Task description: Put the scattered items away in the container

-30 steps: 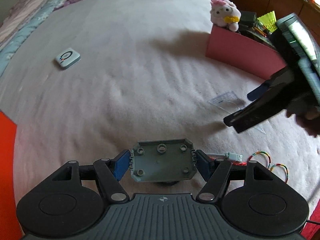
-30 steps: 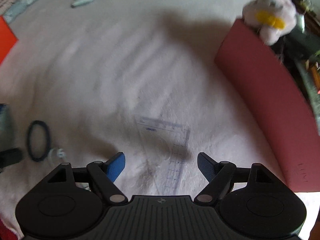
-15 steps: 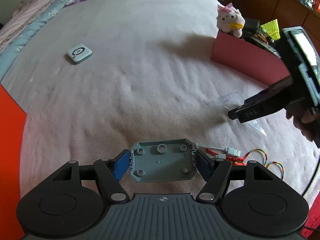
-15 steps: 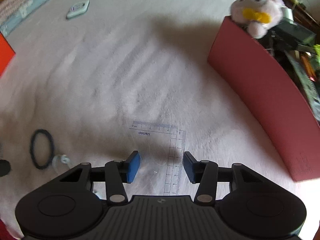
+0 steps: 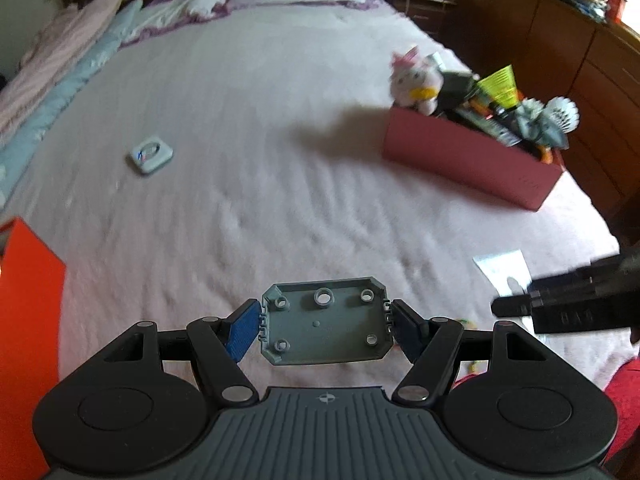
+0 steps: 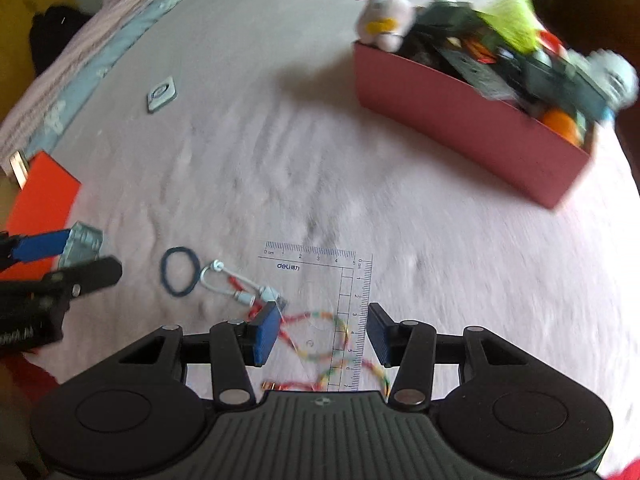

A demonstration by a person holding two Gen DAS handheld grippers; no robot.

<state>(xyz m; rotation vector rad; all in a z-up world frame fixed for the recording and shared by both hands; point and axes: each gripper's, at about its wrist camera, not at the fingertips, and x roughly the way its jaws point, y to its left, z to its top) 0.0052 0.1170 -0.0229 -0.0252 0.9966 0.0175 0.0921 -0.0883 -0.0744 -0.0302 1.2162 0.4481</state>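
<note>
Gripping a grey plastic cover plate with round screw bosses, the left gripper has its blue pads pressed against both short edges, so the plate hangs clear above the pale pink bedspread. Over on the right wrist cam the right gripper is parted to a medium width with a clear plastic set-square ruler sitting between the pads, but I honestly can't tell if the pads actually touch it or if it's off the bed at all

Under and around that ruler there's a red-yellow-green beaded string curling across the blanket. Just to its left lies a short white cable with a silver plug, and next to that a dark blue elastic hair band, all loose on the bed. Further left the other gripper pokes into view with the grey plate

An orange flat box sits at the left edge of the bed. Mid-bed, well apart from everything, is a small white square gadget with a ring mark

Far right stands the pink rectangular cardboard box, already stuffed: a white and pink plush toy sticks out of its near-left corner, plus a neon yellow shuttlecock and a white shuttlecock, rest is too blurry to call
</note>
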